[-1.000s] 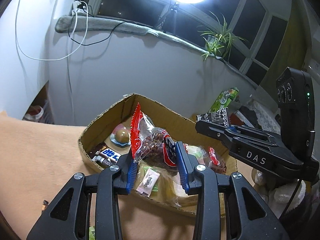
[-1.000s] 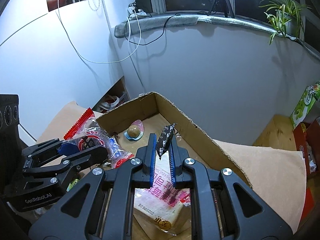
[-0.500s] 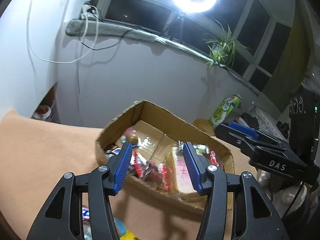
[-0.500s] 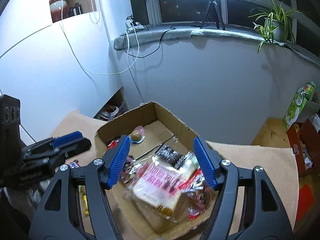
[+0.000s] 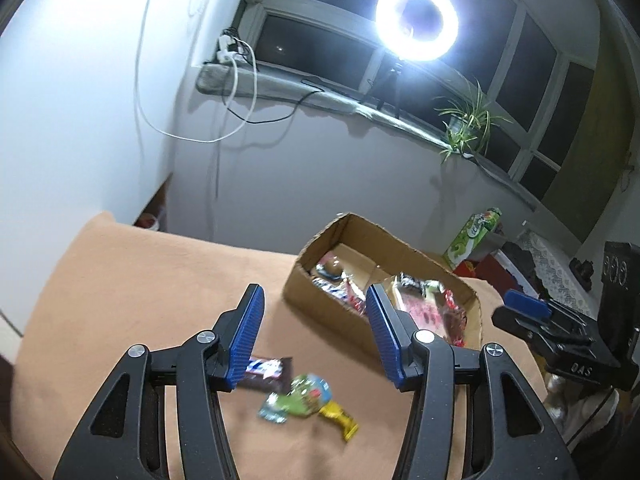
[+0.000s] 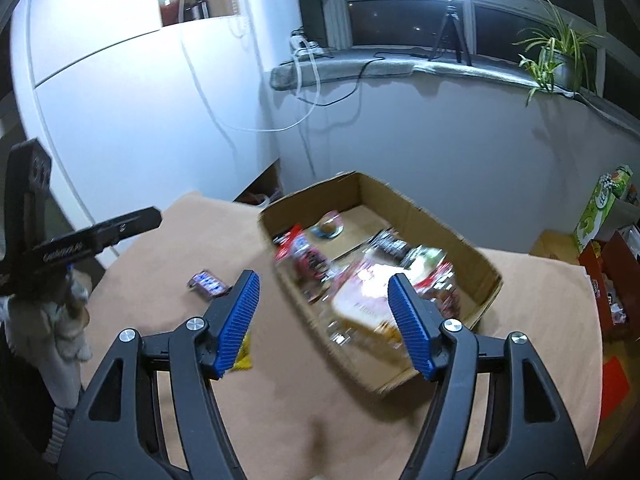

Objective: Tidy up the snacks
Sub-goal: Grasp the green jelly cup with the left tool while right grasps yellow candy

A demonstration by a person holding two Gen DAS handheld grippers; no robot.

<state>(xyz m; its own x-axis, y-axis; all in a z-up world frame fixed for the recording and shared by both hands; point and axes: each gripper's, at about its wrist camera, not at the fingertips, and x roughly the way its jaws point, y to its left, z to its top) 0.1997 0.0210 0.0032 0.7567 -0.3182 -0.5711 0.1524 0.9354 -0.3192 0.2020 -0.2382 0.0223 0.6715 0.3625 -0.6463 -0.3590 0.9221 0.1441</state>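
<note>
Held above the tan worktop (image 5: 132, 280), both empty. Left tongs (image 5: 314, 338) spread wide, tilted toward the cardboard box (image 5: 328, 312) at 1 o'clock; dark candy bar (image 5: 266, 370) and green snack packet (image 5: 300, 398) loose on the worktop just below the blue pads (image 5: 246, 340). Right tongs (image 6: 326, 326) likewise gaped wide, aimed at the box (image 6: 420, 216) of snacks (image 6: 368, 292) at 12 o'clock.

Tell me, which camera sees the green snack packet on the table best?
The left wrist view. The green snack packet lies in plain sight on the tan cloth, between the open fingers of the left gripper, though slightly blurred. In the right wrist view I cannot pick it out; a gripper finger covers that area.
</note>
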